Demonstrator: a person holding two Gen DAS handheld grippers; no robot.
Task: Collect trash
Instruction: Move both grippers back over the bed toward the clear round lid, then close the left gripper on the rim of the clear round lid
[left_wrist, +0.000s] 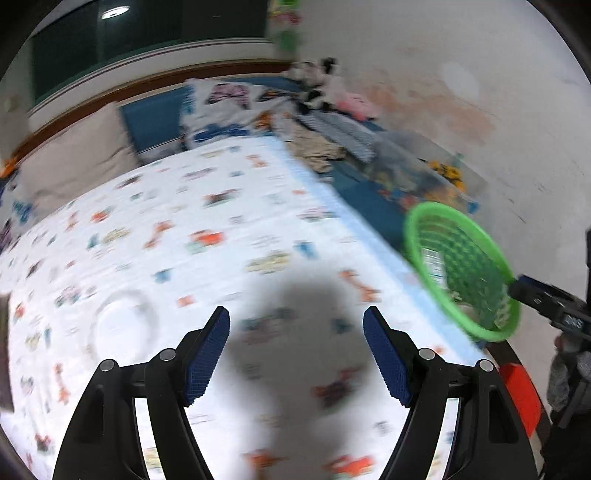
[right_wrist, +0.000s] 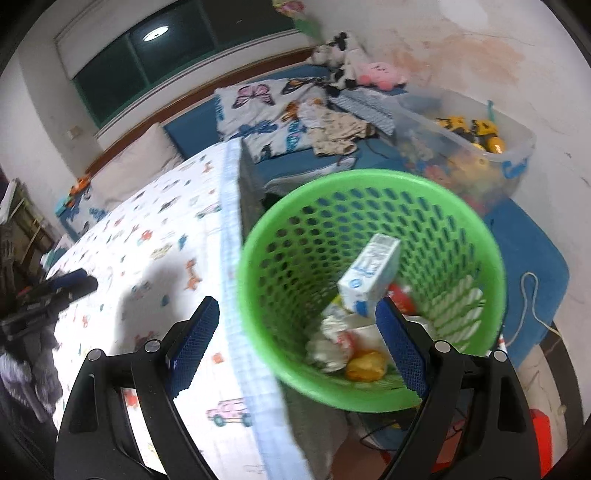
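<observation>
A green perforated waste basket (right_wrist: 373, 206) stands beside the bed's right edge. Inside it lie a white and blue carton (right_wrist: 369, 277), crumpled white paper (right_wrist: 328, 343) and a yellow wrapper (right_wrist: 365, 365). My right gripper (right_wrist: 297, 343) is open and empty, just above the basket's near rim. In the left wrist view the basket (left_wrist: 461, 266) shows at the right, with my right gripper's dark tip (left_wrist: 532, 291) at its rim. My left gripper (left_wrist: 297, 354) is open and empty above the patterned bedsheet (left_wrist: 184, 240). A faint white round thing (left_wrist: 122, 325) lies on the sheet to its left, too blurred to identify.
Pillows (right_wrist: 266, 114), clothes (right_wrist: 332, 129) and plush toys (right_wrist: 369, 70) lie at the bed's head. A clear bin of toys (right_wrist: 472, 144) stands by the wall. A blue mat (right_wrist: 524, 258) and a cord (right_wrist: 532, 302) lie on the floor. A red object (right_wrist: 541, 435) is at the lower right.
</observation>
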